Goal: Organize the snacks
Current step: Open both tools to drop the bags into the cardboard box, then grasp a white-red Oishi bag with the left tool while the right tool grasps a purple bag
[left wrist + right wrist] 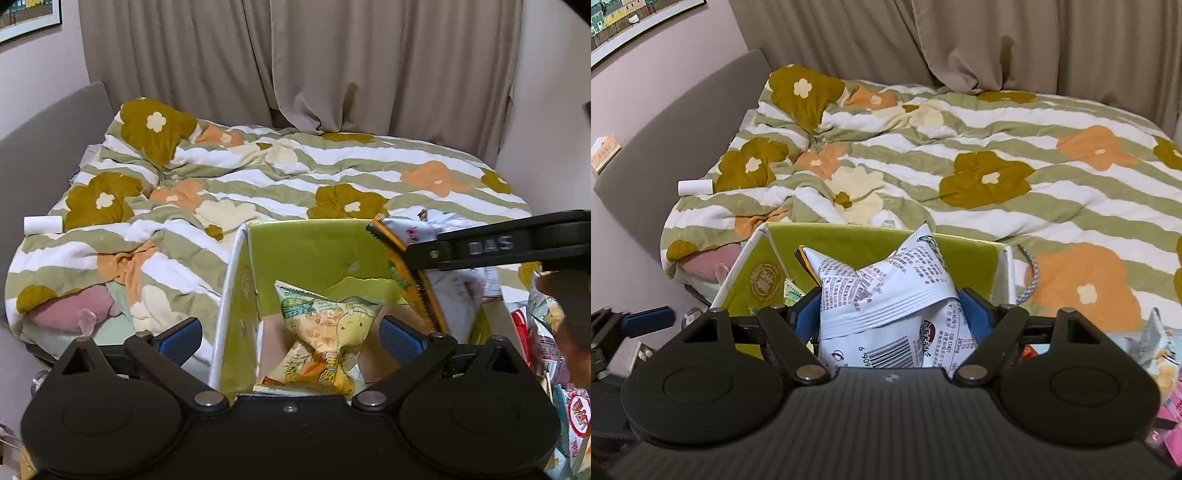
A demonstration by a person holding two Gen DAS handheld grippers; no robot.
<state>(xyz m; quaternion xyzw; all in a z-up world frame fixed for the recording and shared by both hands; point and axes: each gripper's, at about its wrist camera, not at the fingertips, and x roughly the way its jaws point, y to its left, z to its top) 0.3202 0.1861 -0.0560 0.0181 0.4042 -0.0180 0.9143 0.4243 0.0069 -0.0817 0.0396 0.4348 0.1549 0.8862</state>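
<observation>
A green cardboard box (317, 251) stands open at the edge of the bed. A yellow-green snack bag (325, 332) lies on the box floor. My left gripper (290, 332) hangs over it, jaws wide apart, and the blue pads are clear of the bag. A white snack bag with an orange edge (886, 295) stands in the box (857, 240) against its right wall. My right gripper (888, 315) straddles this bag with its jaws spread, the pads beside the bag's sides. In the left wrist view, one black finger (480, 247) of the right gripper crosses the white bag (458, 288).
Several loose snack packets (546, 350) lie right of the box, also in the right wrist view (1156, 343). A flowered quilt (295, 177) covers the bed behind. On the left lie a white roll (42, 224) and a pink plush (74, 314). A rope handle (1032, 273) hangs from the box.
</observation>
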